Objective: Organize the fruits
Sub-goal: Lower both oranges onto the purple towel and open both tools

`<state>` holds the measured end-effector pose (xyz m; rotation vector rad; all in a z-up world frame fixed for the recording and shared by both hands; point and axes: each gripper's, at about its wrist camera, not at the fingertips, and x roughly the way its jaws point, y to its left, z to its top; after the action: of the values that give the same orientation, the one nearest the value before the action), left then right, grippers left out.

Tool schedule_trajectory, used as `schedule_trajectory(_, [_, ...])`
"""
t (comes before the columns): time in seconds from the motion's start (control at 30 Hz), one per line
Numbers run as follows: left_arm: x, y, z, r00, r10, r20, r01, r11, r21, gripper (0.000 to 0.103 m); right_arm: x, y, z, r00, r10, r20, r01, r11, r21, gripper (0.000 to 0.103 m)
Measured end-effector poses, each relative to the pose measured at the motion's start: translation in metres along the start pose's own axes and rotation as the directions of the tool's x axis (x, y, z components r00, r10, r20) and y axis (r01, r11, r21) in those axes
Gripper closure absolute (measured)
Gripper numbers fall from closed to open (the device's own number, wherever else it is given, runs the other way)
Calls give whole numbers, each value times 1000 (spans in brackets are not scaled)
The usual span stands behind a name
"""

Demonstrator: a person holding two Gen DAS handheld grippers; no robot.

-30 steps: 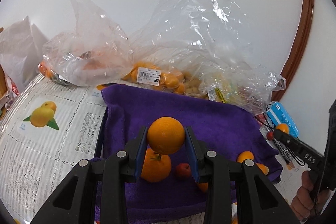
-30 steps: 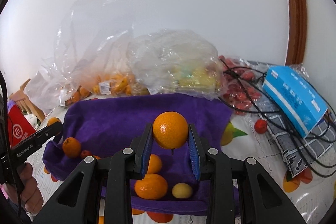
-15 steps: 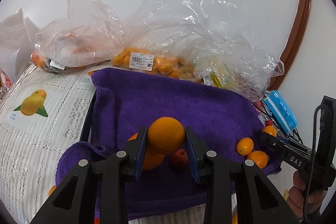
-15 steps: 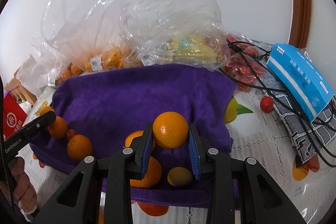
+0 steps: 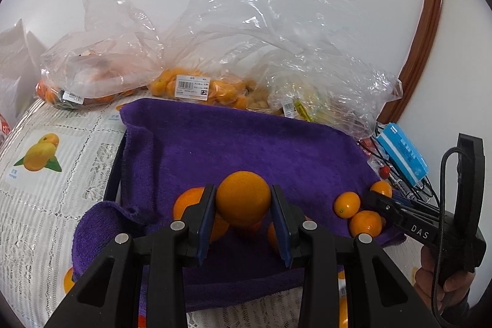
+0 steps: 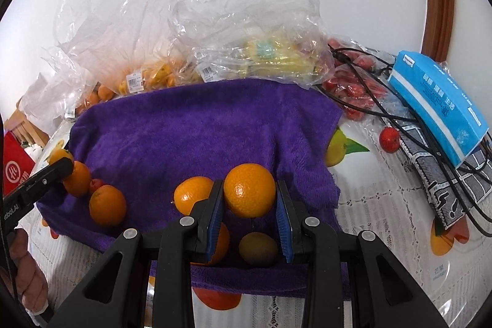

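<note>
My left gripper [image 5: 243, 202] is shut on an orange [image 5: 243, 198] and holds it just above the near part of a purple towel [image 5: 246, 149]. Another orange [image 5: 187, 202] lies behind its left finger. Two small oranges [image 5: 347, 204] lie at the towel's right edge by my right gripper. My right gripper [image 6: 249, 195] is shut on an orange [image 6: 249, 189] above the towel's [image 6: 200, 128] front edge. Under it lie an orange [image 6: 192, 195] and a yellow-green fruit [image 6: 257, 248]. More oranges [image 6: 107, 205] lie at the towel's left by my left gripper [image 6: 40, 177].
Clear plastic bags of oranges [image 5: 196, 88] and yellow fruit [image 6: 270, 57] line the wall behind the towel. A blue box [image 6: 439, 103], black cables [image 6: 384, 109], red fruits [image 6: 389, 139] and a red carton [image 6: 13, 171] lie on the fruit-print tablecloth [image 5: 46, 168].
Both grippers have lowered toward the towel with their oranges still held. The two grippers have come closer to the fruits lying on the towel.
</note>
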<state>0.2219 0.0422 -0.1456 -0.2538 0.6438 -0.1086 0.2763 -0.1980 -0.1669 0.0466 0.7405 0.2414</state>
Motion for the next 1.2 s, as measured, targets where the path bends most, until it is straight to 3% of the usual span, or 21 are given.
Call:
schedule_trajectory(0.5, [1,-4,-1,1000,-6,-4,6,1000,19,70,-5,2,-3,1000,-1,22,2,1000,-14,71])
schedule_trajectory(0.67, [-4,-5,0,1000,-19,8,19,1000,17,59,-12,-1,-1,999,-1,42,1,1000,1,70])
schedule_trajectory(0.83, [-9,-10,-1,999,-16,28,15,999,34,55,-24,2,-1,997,23,75,-25,999,23,70])
schedule_trajectory(0.97, [-12,-12,-2,999,23,44,-25,998,53,55,-37,9,-5,993,22,117,-24,999,22,70])
schedule_trajectory(1.2, [-31,2,-7,994,80,75,-83,996,32,55,-60,14,-30,993,46,106,-52,997,58,70])
